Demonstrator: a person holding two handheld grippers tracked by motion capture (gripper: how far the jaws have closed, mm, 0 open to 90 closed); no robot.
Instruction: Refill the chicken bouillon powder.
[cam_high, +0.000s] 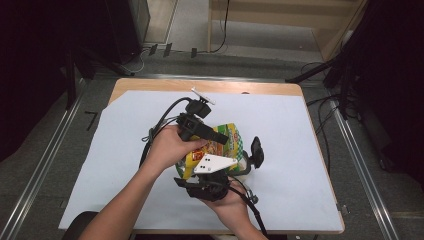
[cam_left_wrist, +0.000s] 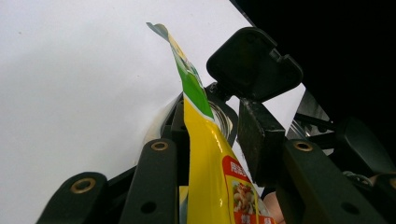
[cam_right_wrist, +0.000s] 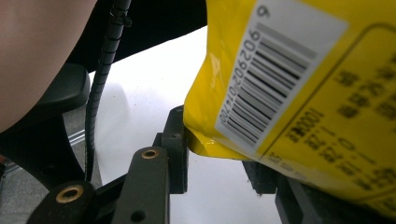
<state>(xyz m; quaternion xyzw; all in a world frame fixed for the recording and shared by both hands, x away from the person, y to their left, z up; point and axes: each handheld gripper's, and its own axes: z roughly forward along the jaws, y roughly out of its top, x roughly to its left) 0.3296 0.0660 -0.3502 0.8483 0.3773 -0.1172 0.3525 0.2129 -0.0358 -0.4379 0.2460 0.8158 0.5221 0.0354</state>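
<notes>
A white sheet (cam_high: 280, 130) covers the table (cam_high: 150, 85). Near its middle, the yellow snack bag (cam_high: 225, 142) hangs between both tools: the left gripper (cam_high: 212, 135) and right gripper (cam_high: 235, 167) each pinch an edge, jaws partly closed.

The yellow packet (cam_left_wrist: 208, 163) is made of glossy plastic film, smooth and reflective, with a creased green top edge; a matt white paper-like barcode label (cam_right_wrist: 280, 70) is stuck on its back. The left gripper (cam_left_wrist: 210, 140) and the right gripper (cam_right_wrist: 217, 154) are built of matt black plastic, brass-coloured metal rivets being set into their links. A ribbed black cable (cam_right_wrist: 105, 70) is seen. The table (cam_high: 150, 86) is of light wood, covered by a smooth matt white sheet (cam_high: 295, 130).
</notes>
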